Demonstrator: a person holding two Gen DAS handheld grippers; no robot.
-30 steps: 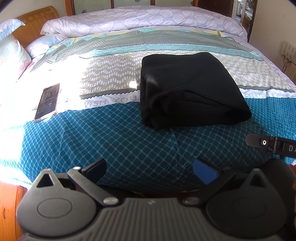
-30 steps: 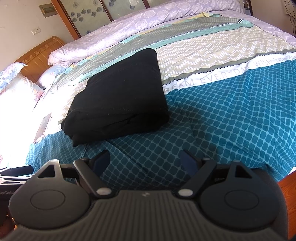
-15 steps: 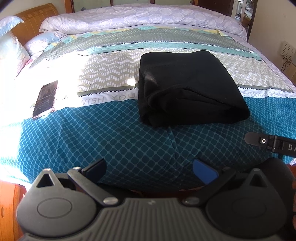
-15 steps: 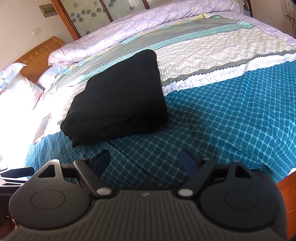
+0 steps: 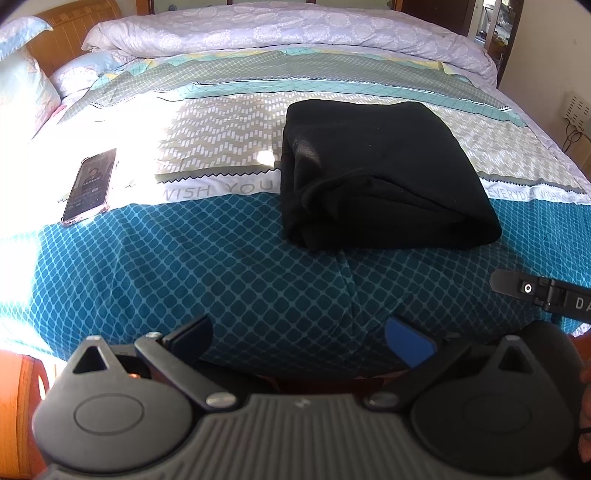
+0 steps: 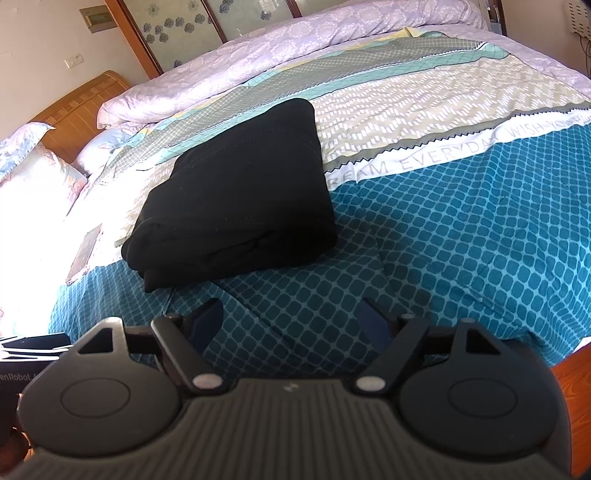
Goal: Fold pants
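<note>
The black pants (image 5: 380,177) lie folded into a thick rectangular bundle on the patterned bedspread (image 5: 184,266), right of centre in the left wrist view. In the right wrist view the same pants (image 6: 240,199) sit left of centre. My left gripper (image 5: 299,334) hangs open over the bed's near edge, well short of the bundle, with nothing between its fingers. My right gripper (image 6: 293,317) is open too, empty, just in front of the bundle's near edge. Part of the right gripper's body (image 5: 543,295) shows at the left wrist view's right edge.
A phone (image 5: 90,184) in a pink case lies on the sunlit left part of the bed. A rolled lilac duvet (image 5: 277,29) runs along the far side, pillows (image 5: 22,85) and a wooden headboard (image 6: 74,107) at the left. The wooden bed frame (image 6: 576,376) borders the near edge.
Both grippers stay open and nearly still. The left wrist view has tilted slightly, so the pants and phone sit a little lower and to the left than a second ago.
</note>
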